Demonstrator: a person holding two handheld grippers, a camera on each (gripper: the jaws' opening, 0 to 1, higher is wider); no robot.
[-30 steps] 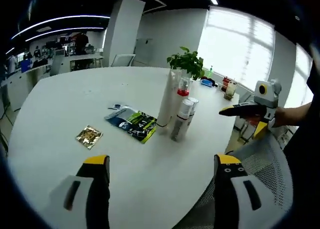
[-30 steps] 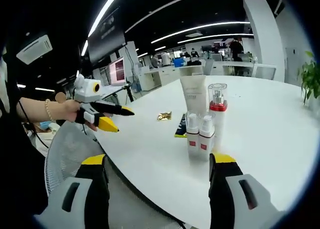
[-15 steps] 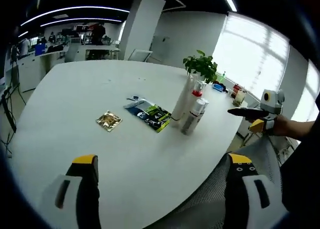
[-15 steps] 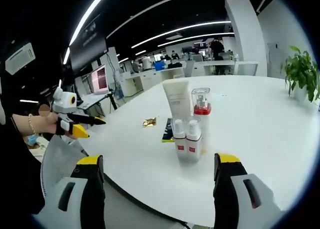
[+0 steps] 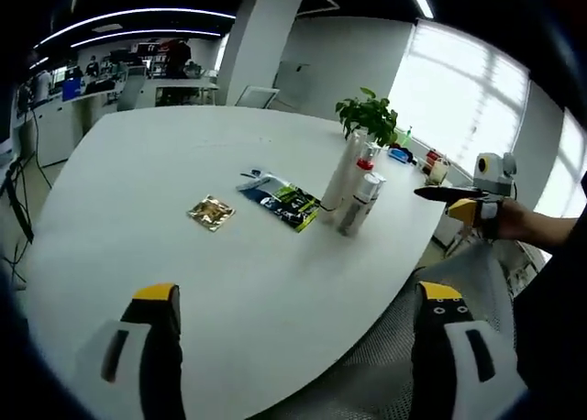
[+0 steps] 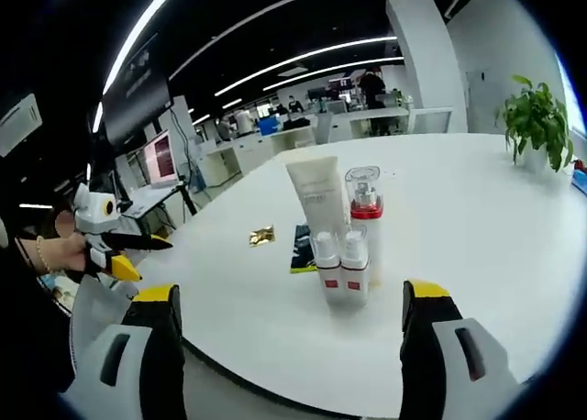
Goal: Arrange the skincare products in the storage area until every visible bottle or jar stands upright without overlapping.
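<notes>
Right gripper view: on my round white table (image 6: 477, 218) the upside-down white tube (image 6: 316, 195), red-collared clear-capped pump bottle (image 6: 364, 209) and two small white spray bottles (image 6: 340, 268) stand upright, close-grouped — arrangement looks finished to me. My right gripper (image 6: 287, 339) and left gripper (image 5: 292, 333) hover at the table's edge, released, holding nothing.
</notes>
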